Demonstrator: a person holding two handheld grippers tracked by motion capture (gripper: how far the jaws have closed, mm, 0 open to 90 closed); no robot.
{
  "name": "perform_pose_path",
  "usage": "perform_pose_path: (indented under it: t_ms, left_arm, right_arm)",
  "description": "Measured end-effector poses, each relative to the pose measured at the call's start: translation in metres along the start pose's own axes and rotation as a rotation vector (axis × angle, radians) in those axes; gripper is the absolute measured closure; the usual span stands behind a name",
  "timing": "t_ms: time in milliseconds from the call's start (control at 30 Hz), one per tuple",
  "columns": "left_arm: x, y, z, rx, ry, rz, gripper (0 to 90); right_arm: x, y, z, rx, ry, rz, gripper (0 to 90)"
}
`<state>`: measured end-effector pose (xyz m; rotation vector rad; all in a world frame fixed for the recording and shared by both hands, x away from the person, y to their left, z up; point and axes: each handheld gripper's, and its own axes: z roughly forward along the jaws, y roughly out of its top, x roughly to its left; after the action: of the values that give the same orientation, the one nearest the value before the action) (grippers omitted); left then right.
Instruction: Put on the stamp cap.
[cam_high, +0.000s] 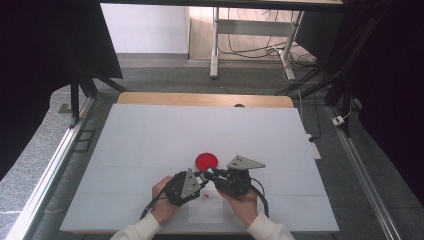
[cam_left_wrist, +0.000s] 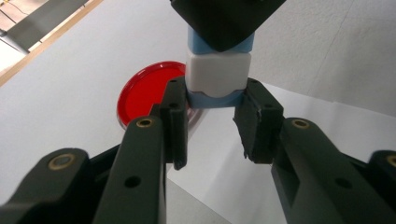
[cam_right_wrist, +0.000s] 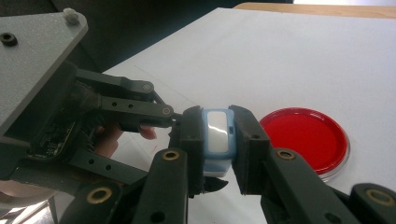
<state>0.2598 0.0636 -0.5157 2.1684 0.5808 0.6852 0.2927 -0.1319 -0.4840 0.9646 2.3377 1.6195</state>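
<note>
A: High view first. What is on the table (cam_high: 150, 130)?

B: A white sheet covers it. Both grippers meet near the person's edge, tips together. The left gripper (cam_high: 201, 178) points right; the right gripper (cam_high: 209, 176) points left. A red dish (cam_high: 206, 160) lies just beyond them. The thing between the tips is too small here to identify.

A: Left gripper view?

B: The left gripper (cam_left_wrist: 212, 100) has its pads on the lower blue end of a small blue-and-white block (cam_left_wrist: 217, 74), one pad on each side. I record it as clamped on that end. From above, the right gripper's black jaw tips cover the upper blue end. The red dish (cam_left_wrist: 147, 88) sits behind and to the left, flat on the white sheet.

A: Right gripper view?

B: The right gripper (cam_right_wrist: 218, 135) is closed on the blue-and-white block (cam_right_wrist: 217, 132), both pads flat against its sides, the white face turned to the camera. The left gripper's body, with its grey plate, reaches in from the left and meets the block. The red dish (cam_right_wrist: 303, 137) lies to the right, just beside the jaws, apart from them.

A: Block's position?

B: Held off the sheet between both grippers.
</note>
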Motion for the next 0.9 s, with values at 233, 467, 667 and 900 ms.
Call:
perform_pose_path:
  t_ms: [233,467,667,900]
  left_arm:
    - [-0.0002,0.0001,-0.0008,-0.003,0.0,-0.003,65.2]
    - [0.0009,-0.0004,-0.0002,-0.001,-0.016,-0.018,65.1]
    - [0.0021,-0.0023,0.0021,0.005,-0.019,-0.029,65.0]
    - [0.0028,-0.0041,0.0039,0.006,-0.028,-0.03,64.0]
  right_arm:
    - [-0.0012,-0.0006,-0.0005,-0.004,0.009,0.02,75.5]
    - [-0.0056,-0.0027,-0.0006,-0.01,0.026,0.072,75.4]
    - [-0.0061,-0.0013,-0.0021,-0.015,0.018,0.056,75.3]
    - [-0.005,-0.0021,-0.0007,-0.012,0.01,0.033,75.2]
